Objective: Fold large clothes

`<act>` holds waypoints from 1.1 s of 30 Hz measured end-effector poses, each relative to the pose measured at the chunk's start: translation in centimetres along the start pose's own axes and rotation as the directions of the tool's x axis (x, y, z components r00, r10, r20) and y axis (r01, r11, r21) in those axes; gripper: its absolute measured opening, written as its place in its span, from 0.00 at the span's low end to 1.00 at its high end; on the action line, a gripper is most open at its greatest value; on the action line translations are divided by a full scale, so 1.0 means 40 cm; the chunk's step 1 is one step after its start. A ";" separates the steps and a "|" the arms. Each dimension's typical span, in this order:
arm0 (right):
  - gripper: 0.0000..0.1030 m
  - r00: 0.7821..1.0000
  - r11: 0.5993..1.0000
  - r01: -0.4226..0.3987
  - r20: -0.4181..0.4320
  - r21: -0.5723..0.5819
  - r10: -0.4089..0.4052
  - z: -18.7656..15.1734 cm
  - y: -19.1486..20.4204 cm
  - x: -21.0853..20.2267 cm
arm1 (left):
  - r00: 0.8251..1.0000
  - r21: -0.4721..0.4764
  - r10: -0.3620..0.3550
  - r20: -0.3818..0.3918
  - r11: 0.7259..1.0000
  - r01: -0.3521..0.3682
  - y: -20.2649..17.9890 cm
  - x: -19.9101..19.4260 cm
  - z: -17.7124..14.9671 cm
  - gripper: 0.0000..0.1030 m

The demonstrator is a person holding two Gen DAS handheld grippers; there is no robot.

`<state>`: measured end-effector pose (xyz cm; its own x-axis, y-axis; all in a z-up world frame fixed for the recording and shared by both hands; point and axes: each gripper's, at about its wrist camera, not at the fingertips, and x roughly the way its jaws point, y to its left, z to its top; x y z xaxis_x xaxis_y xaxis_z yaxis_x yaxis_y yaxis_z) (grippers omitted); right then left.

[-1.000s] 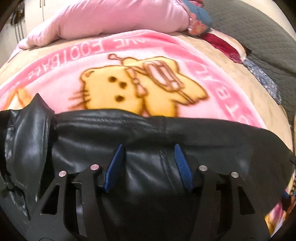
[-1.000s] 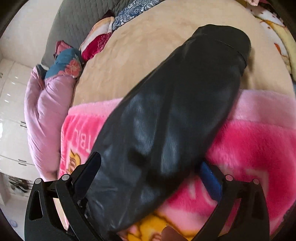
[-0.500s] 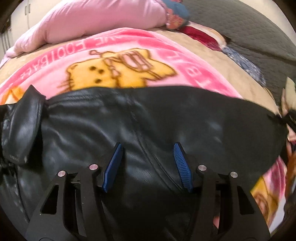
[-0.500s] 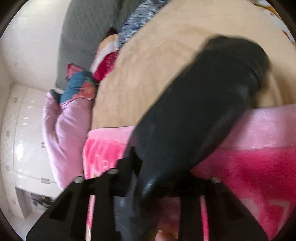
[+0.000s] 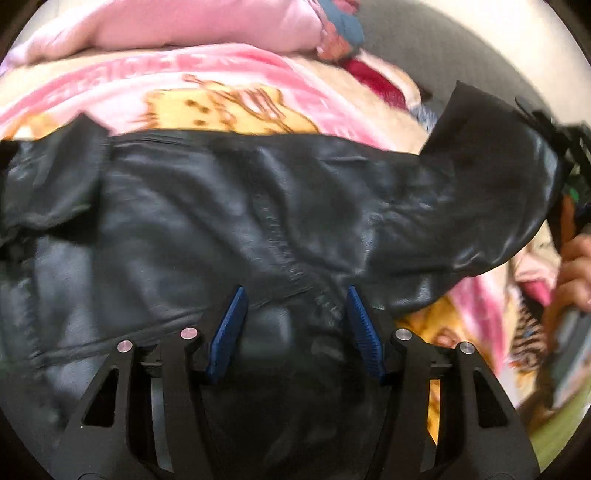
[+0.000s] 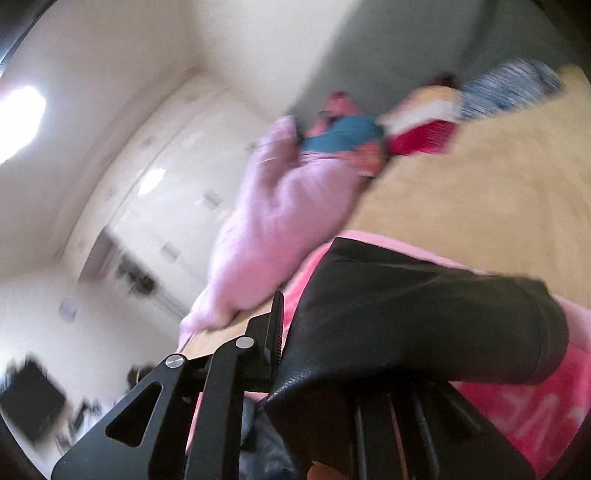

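A black leather jacket (image 5: 229, 221) lies spread on a pink cartoon blanket (image 5: 207, 92) on a bed. My left gripper (image 5: 295, 314) is open and hovers just over the jacket's body, blue pads apart. One sleeve (image 5: 491, 192) is lifted up at the right, held by my right gripper (image 5: 569, 158), which shows at the edge of the left wrist view. In the right wrist view my right gripper (image 6: 291, 343) is shut on the sleeve (image 6: 413, 317), which drapes over and hides its right finger.
A pink quilt (image 5: 177, 26) and coloured pillows (image 5: 347, 29) lie at the far side of the bed. A grey padded headboard (image 5: 443, 48) stands behind. A white wardrobe (image 6: 147, 192) stands beyond the bed. A hand (image 5: 570, 266) shows at the right.
My right gripper closed on the sleeve and lifted it up, tilting toward the wall. The left gripper moved forward over the jacket body and stayed open.
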<state>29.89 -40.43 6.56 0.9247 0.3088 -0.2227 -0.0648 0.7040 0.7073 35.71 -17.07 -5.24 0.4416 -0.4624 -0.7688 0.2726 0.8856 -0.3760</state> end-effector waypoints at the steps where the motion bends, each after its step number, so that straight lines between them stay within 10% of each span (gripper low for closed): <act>1: 0.11 0.999 0.998 -0.039 -0.017 -0.057 0.038 -0.009 0.048 0.004 | 1.000 -0.027 0.005 0.030 1.000 -0.004 0.029 -0.046 -0.001 0.47; 11: 0.14 0.938 0.871 -0.325 -0.246 -0.368 0.245 -0.187 0.373 0.053 | 0.957 -0.196 0.131 0.260 0.977 -0.081 0.260 -0.429 -0.009 0.55; 21: 0.15 0.815 0.742 -0.405 -0.579 -0.534 0.028 -0.517 0.497 0.213 | 0.930 -0.319 0.208 0.302 0.942 -0.107 0.388 -0.578 -0.065 0.58; 25: 0.21 0.735 0.752 -0.385 -0.670 -0.535 -0.101 -0.610 0.467 0.267 | 0.934 -0.352 0.210 0.291 0.931 -0.099 0.409 -0.576 -0.094 0.58; 27: 0.43 0.693 0.783 -0.367 -0.709 -0.503 -0.131 -0.633 0.431 0.281 | 0.935 -0.361 0.207 0.287 0.928 -0.094 0.412 -0.570 -0.102 0.59; 28: 0.74 0.671 0.800 -0.359 -0.729 -0.481 -0.137 -0.643 0.424 0.282 | 0.935 -0.366 0.207 0.287 0.926 -0.093 0.412 -0.568 -0.105 0.62; 30: 0.87 0.603 0.849 -0.342 -0.787 -0.403 -0.130 -0.641 0.396 0.292 | 0.936 -0.373 0.209 0.284 0.923 -0.093 0.412 -0.565 -0.108 0.63; 33: 0.89 0.605 0.914 -0.266 -0.791 -0.308 -0.091 -0.587 0.354 0.271 | 0.942 -0.391 0.187 0.278 0.918 -0.067 0.413 -0.554 -0.110 0.64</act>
<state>30.19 -12.08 -1.59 0.2682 0.6290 -0.7297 -0.4202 0.7579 0.4989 26.67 8.00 3.32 0.7050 -0.2823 -0.6506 -0.1134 0.8607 -0.4963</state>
